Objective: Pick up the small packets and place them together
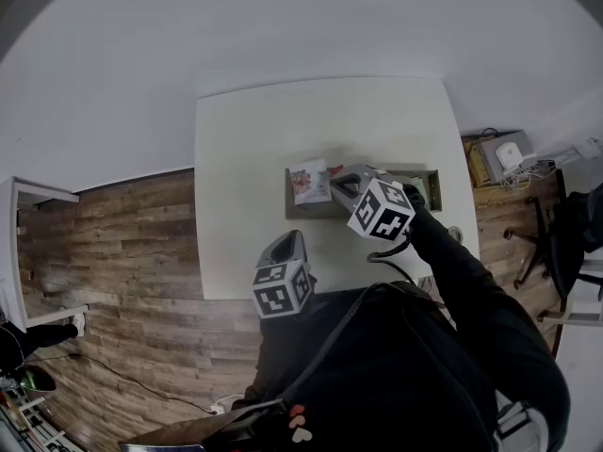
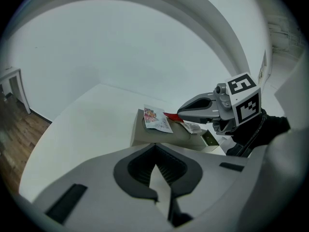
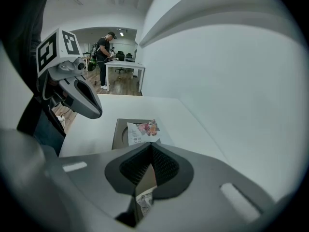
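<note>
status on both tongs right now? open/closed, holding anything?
Left tongs: closed, nothing between them.
Right tongs: closed on a small packet.

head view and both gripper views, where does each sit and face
Head view: on the head, facing down at the table; left gripper, right gripper, sleeve show.
Left gripper view: along its shut jaws toward the tray; right gripper shows.
Right gripper view: along jaws shut on a held packet; left gripper shows.
Shared: floral packet on tray.

White table, grey tray, white packet with pink-orange print, brown wood-grain floor
</note>
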